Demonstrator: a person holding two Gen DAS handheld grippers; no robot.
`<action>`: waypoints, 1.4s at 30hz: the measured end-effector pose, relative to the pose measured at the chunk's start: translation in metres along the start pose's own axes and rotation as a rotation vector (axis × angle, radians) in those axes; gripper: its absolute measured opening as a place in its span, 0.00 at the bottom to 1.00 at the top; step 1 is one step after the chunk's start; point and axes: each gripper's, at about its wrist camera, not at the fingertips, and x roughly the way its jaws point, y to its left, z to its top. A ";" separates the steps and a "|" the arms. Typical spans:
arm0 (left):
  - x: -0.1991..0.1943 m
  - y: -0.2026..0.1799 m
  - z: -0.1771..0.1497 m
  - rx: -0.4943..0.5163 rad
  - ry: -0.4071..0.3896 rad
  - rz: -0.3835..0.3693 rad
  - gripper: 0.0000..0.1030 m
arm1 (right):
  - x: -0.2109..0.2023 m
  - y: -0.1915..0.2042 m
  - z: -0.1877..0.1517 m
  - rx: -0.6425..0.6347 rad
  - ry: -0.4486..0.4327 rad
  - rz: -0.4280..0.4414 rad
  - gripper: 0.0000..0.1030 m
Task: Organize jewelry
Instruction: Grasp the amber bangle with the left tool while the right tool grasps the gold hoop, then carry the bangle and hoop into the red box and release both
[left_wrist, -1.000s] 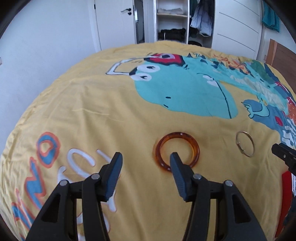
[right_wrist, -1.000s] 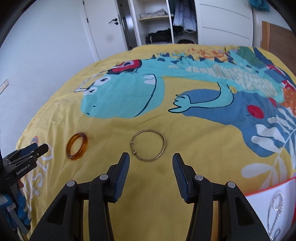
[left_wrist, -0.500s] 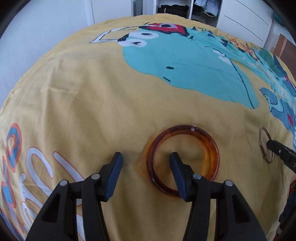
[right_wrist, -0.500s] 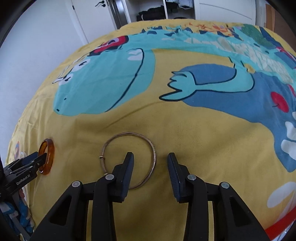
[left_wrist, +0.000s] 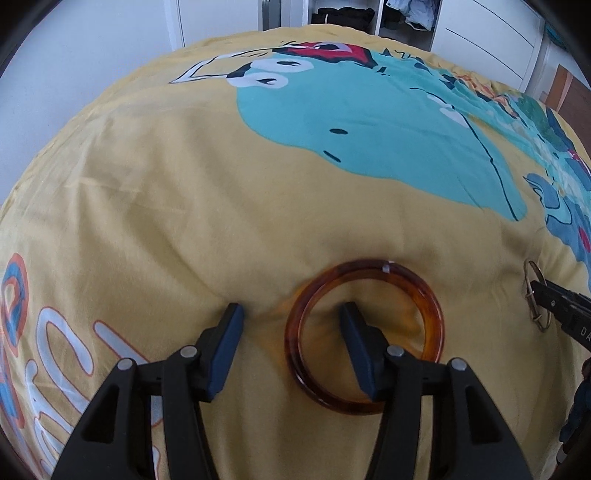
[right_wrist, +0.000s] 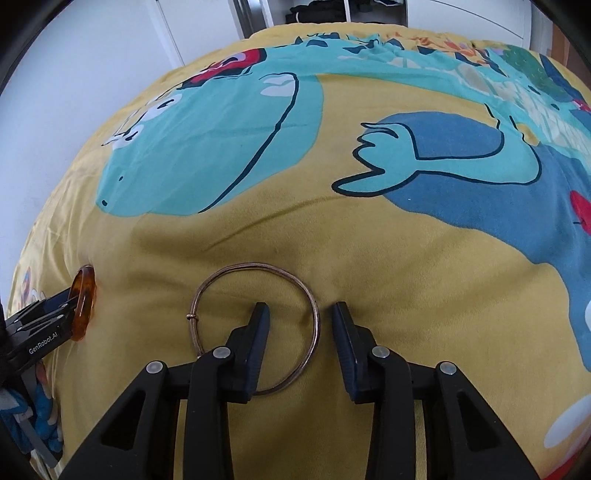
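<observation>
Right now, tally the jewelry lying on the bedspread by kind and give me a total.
Amber bangle: 1
Thin metal bangle: 1
Total: 2
Each has one finger of a claw inside its ring and one outside.

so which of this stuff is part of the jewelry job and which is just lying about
Job: amber bangle, straddled by the left gripper; thin metal bangle, straddled by the closing right gripper.
Just there: bedspread, wardrobe, door.
</observation>
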 end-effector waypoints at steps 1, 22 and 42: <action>-0.001 -0.001 0.000 0.005 -0.001 0.005 0.48 | -0.001 0.001 0.000 0.005 0.005 -0.008 0.28; -0.041 -0.028 -0.036 0.103 -0.173 0.055 0.09 | -0.067 0.030 -0.042 -0.093 -0.170 -0.030 0.05; -0.121 -0.044 -0.080 0.166 -0.353 0.044 0.09 | -0.178 0.027 -0.114 -0.121 -0.431 -0.065 0.05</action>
